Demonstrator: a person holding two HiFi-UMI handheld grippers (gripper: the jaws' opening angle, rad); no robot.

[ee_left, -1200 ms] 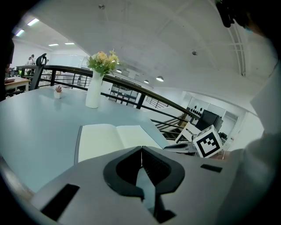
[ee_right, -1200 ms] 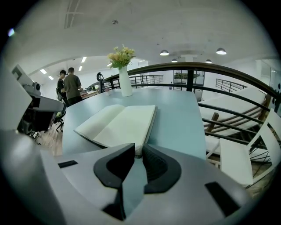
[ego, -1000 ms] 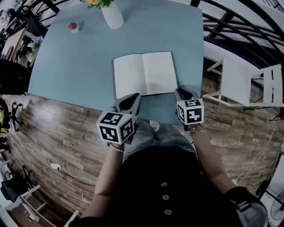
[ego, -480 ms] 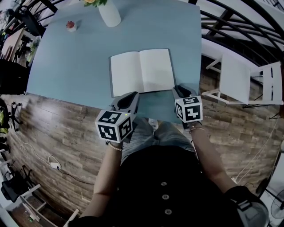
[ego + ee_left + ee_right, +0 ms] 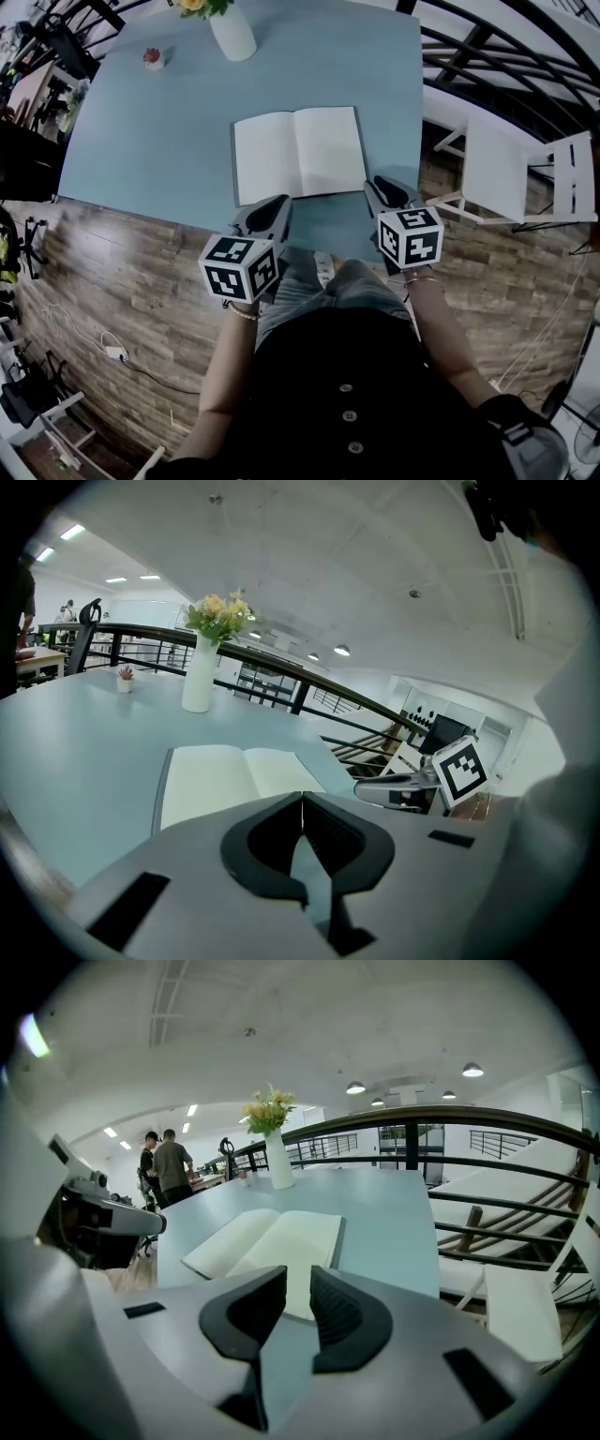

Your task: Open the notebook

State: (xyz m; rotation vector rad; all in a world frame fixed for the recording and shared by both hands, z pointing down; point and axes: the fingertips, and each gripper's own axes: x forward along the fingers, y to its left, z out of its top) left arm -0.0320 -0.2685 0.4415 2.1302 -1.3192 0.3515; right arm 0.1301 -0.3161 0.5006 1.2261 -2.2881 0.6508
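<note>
Two grippers, both empty: my left gripper (image 5: pixel 302 799) has its jaws pressed together; my right gripper (image 5: pixel 298 1274) shows a narrow gap that has just been closing, with nothing in it; both sit at the near edge of the table (image 5: pixel 150 141), by the near corners of the notebook (image 5: pixel 298 153), which lies open and flat, blank pages up; farther off on the pale blue top stand a vase (image 5: pixel 232 33) of flowers and a small pot (image 5: pixel 154 58); a dark railing (image 5: pixel 422 1119) runs behind; a white chair (image 5: pixel 525 178) stands to my right on the plank floor (image 5: pixel 122 281).

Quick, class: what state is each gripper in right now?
Left gripper: jaws closed, holding nothing.
Right gripper: jaws slightly apart, just been closing, nothing between them.
</note>
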